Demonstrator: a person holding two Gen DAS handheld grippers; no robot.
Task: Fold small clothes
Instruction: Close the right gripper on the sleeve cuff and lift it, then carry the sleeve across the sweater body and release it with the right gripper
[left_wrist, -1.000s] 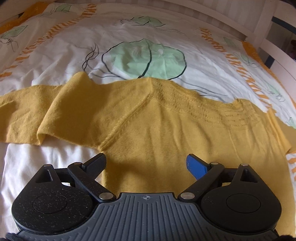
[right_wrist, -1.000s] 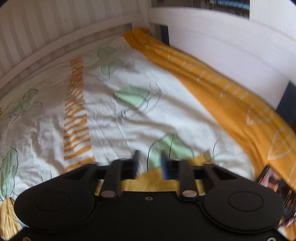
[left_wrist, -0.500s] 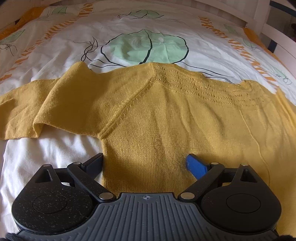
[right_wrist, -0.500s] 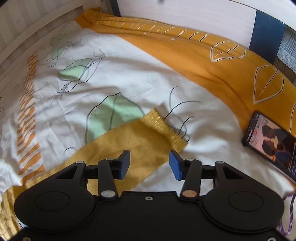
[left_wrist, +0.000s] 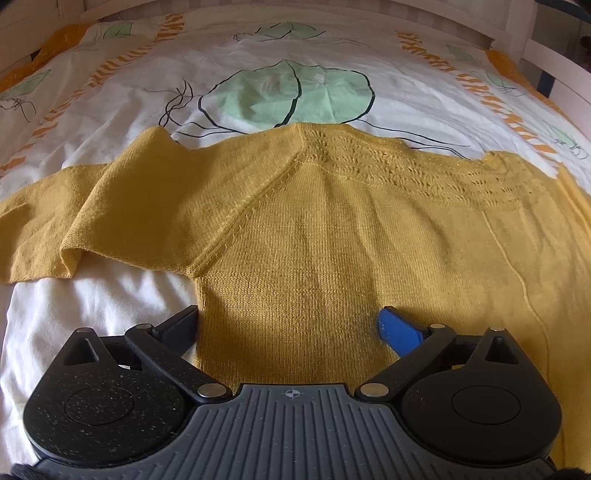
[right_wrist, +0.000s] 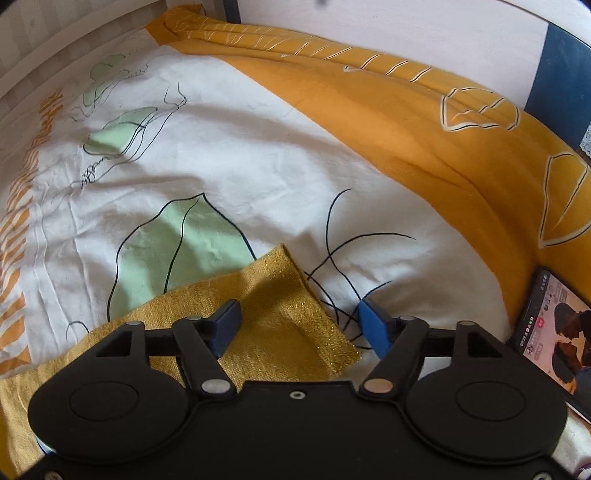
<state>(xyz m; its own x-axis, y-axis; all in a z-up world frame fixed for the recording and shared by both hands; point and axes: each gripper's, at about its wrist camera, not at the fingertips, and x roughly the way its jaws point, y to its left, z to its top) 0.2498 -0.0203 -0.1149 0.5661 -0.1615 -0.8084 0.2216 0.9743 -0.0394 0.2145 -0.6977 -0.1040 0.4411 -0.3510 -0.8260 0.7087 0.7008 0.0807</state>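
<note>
Both jaws stand wide and hold nothing. The left gripper (left_wrist: 288, 325) straddles the lower side edge of the mustard knit sweater (left_wrist: 332, 229), spread flat on the printed duvet (left_wrist: 258, 48); the right gripper (right_wrist: 297, 326) brackets its sleeve cuff (right_wrist: 295, 314). Likely light, limp and stretchy knit: best pinched at the cuff and hem edges, since it will probably sag between holds

Matt knitted sweater (left_wrist: 332, 229), glittery cuff (right_wrist: 295, 325)
</note>
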